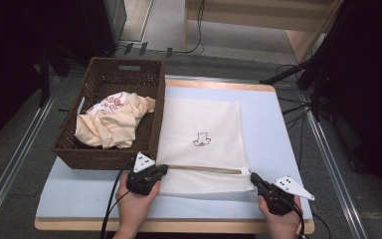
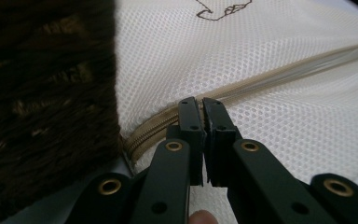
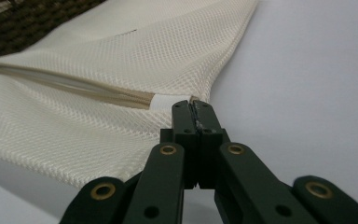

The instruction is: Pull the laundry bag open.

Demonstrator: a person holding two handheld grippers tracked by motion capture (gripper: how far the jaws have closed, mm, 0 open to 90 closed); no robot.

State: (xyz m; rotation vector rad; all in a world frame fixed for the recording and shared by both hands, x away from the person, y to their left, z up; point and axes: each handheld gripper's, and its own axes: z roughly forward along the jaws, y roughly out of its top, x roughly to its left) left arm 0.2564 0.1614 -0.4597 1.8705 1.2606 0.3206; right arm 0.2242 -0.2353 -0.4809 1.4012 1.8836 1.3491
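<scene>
A cream mesh laundry bag (image 1: 199, 124) lies flat on the light blue mat, a small drawn emblem (image 1: 201, 139) at its middle. Its tan zipper (image 1: 204, 169) runs across the near side. My left gripper (image 1: 163, 169) sits at the zipper's left end beside the basket. In the left gripper view the jaws (image 2: 200, 103) are pressed together on the zipper (image 2: 279, 70) with only a thin slit between them. My right gripper (image 1: 252, 177) is at the zipper's right end. In the right gripper view it (image 3: 194, 106) is shut on the bag's edge just past a white tab (image 3: 163, 101).
A dark wicker basket (image 1: 109, 74) stands at the left, touching the bag's left edge, and holds crumpled cream clothes (image 1: 112, 119). The blue mat (image 1: 278, 129) lies bare to the right of the bag. Cables and stand legs (image 1: 298, 74) sit on the floor beyond the table.
</scene>
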